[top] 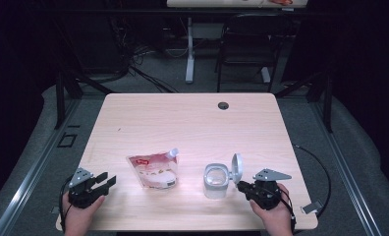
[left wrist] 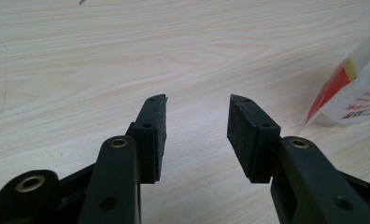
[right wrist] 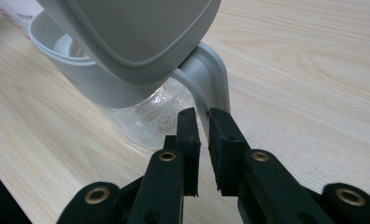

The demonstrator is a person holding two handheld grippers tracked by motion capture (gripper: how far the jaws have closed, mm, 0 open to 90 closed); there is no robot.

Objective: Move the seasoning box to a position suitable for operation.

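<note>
Right gripper view | right hand-held gripper (right wrist: 202,122) clamped on jug (right wrist: 127,88) handle, jug just ahead on counter (right wrist: 314,70) | grip to be kept square | left hand-held gripper (left wrist: 197,112) open, pouch (left wrist: 356,88) at its right

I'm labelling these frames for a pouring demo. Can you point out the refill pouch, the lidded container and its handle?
Red and white plastic spouted pouch (top: 153,171), high view, printed front.
Clear container with grey flip lid (top: 216,178), high view, open rim.
Grey container handle (right wrist: 212,79), right gripper view, upper bend.
</note>
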